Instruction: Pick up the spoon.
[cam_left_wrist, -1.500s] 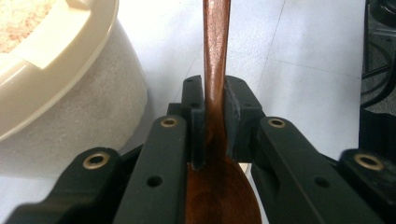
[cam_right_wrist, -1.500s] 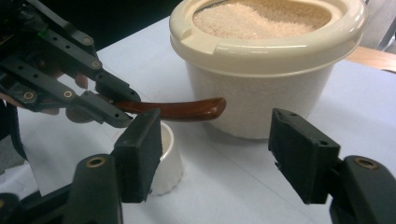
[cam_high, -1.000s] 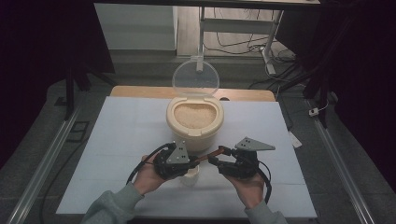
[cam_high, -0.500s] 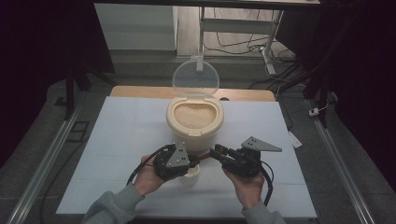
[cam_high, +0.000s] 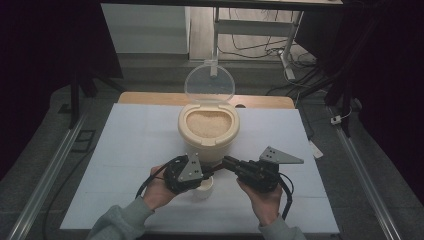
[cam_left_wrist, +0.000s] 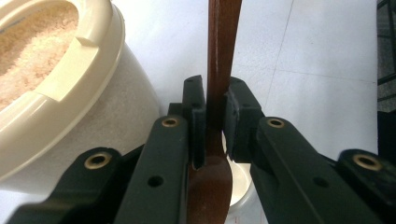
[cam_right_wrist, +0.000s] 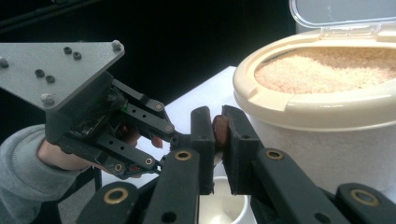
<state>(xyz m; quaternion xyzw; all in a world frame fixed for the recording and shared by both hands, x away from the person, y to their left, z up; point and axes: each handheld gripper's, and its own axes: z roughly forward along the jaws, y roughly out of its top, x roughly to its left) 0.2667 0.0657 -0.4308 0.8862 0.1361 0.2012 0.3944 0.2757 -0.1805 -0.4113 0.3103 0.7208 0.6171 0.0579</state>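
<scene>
We note left gripper (cam_left_wrist: 215, 116) clamped on brown spoon (cam_left_wrist: 219, 56); right gripper (cam_right_wrist: 217, 130) just closed on spoon's handle end, above white cup (cam_high: 204, 188).

White table mat (cam_high: 130, 150), wooden tabletop edge (cam_high: 150, 98), floor cables (cam_high: 250, 45), metal rails (cam_high: 47, 170)

A white tabletop (cam_high: 125, 150) fills the lower middle of the high view, with a strip of bare wood (cam_high: 150, 98) along its far edge. Grey floor (cam_high: 45, 145) flanks it, crossed by metal rails (cam_high: 47, 175) at lower left and lower right. At top centre, a pale desk frame (cam_high: 250, 25) stands over tangled cables (cam_high: 250, 47). Upper corners lie in darkness.
</scene>
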